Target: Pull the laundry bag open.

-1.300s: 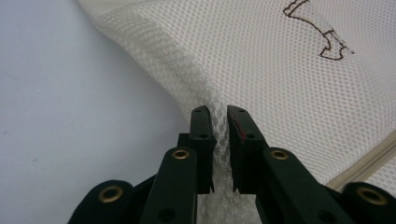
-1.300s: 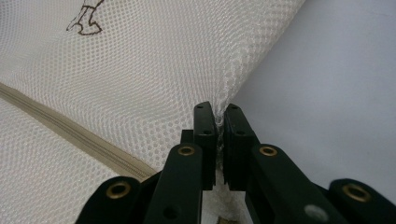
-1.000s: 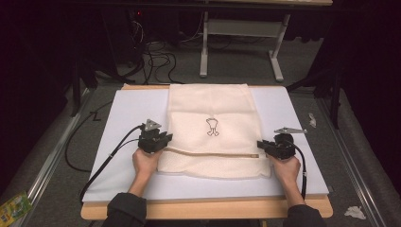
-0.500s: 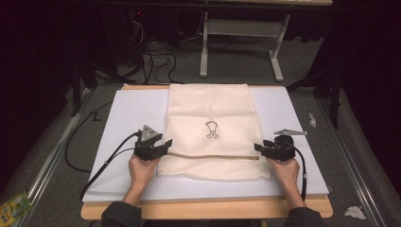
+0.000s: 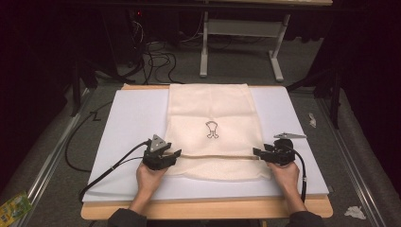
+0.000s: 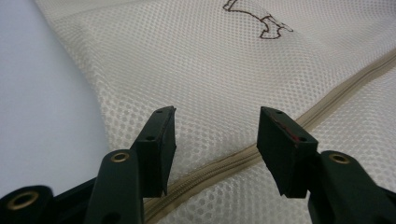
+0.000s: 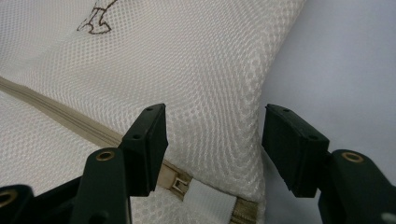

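A cream mesh laundry bag (image 5: 215, 130) lies flat in the centre of the frame on a white board (image 5: 127, 118), which rests on the wooden counter (image 5: 203, 208). A small brown emblem (image 5: 212, 129) sits mid-bag. A tan zipper (image 5: 215, 156) runs across the bag's lower part, from one gripper to the other.

The left gripper (image 5: 176, 154), lower left of centre in the high view, sits at the bag's left edge. Its jaws have just been opening and stand apart; in the left gripper view the mesh (image 6: 210, 70) and zipper (image 6: 233, 158) lie below the gap, and the pads press on nothing.

The right gripper (image 5: 257, 152), lower right of centre, sits at the bag's right edge. Its jaws have likewise just been opening and stand wide apart. In the right gripper view the zipper's end, with its metal pull (image 7: 180, 184), lies at bottom centre of the frame, just beside the left-hand jaw, ungripped.
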`<state>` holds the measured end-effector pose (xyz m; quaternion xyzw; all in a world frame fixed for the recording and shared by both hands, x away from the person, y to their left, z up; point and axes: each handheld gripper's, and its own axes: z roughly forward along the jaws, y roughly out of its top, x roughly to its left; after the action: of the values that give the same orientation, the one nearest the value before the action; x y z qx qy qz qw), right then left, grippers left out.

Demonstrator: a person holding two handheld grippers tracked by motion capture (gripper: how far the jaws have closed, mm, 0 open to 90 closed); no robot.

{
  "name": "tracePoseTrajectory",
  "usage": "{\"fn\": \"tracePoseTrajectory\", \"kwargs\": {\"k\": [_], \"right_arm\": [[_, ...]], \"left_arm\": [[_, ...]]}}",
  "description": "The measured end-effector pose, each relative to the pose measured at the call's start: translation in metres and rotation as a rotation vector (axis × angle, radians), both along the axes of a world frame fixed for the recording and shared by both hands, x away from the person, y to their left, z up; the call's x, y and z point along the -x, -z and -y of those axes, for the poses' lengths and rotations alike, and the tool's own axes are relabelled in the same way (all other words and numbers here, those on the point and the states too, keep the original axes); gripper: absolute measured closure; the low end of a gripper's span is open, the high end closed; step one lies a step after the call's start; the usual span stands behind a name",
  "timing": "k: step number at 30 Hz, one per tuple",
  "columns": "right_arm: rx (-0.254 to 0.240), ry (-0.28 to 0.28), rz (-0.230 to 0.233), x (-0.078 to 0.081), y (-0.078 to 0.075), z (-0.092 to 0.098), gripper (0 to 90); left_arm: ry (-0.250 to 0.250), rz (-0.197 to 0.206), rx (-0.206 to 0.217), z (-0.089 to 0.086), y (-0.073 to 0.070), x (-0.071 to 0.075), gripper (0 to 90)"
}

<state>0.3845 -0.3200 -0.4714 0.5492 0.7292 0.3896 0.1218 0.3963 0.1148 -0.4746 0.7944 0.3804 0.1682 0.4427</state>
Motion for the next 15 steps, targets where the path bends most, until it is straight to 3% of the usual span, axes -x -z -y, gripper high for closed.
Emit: {"fn": "tracePoseTrajectory", "kwargs": {"k": [6,15], "right_arm": [[-0.017,0.003,-0.015,0.0008,0.0047,0.0003,42.4],[-0.040,-0.006,-0.020,0.0070,0.0051,0.0075,46.1]], "left_arm": [[-0.010,-0.012,-0.014,0.0045,0.0077,-0.0016,47.1],[-0.015,-0.063,-0.018,0.0057,0.0100,-0.0065,46.1]]}}
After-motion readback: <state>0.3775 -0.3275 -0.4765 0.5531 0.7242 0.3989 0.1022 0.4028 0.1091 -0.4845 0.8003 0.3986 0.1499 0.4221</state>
